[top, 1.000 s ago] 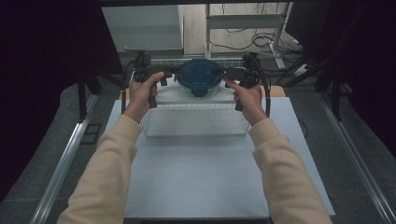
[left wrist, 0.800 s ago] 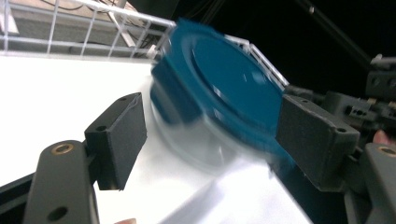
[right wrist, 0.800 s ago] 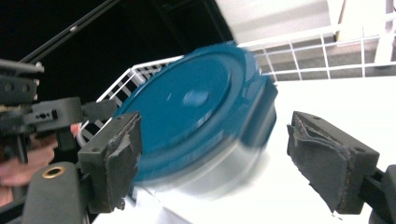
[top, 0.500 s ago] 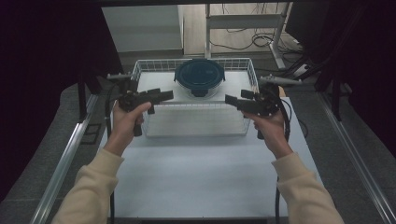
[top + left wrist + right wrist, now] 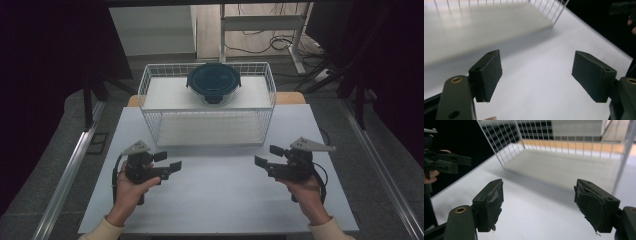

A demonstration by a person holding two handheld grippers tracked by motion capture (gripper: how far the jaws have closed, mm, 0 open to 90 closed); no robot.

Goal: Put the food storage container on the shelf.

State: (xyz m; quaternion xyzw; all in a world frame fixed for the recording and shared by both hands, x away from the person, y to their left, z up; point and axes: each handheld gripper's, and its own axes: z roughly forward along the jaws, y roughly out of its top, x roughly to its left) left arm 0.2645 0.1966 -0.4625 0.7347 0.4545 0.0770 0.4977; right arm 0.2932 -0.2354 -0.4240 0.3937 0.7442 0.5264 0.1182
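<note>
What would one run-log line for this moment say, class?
left gripper: open, empty | right gripper: open, empty | box: lidded, in basket | table: both grippers above

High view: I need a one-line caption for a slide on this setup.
A person's left gripper and right gripper, both open and empty, hover before a wire basket holding a lidded container.

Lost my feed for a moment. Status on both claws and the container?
Left claw open, empty; right claw open, empty, jaws just closing slightly. Lidded round container sits in wire basket at the table's far end, untouched. Nothing in the way.
</note>
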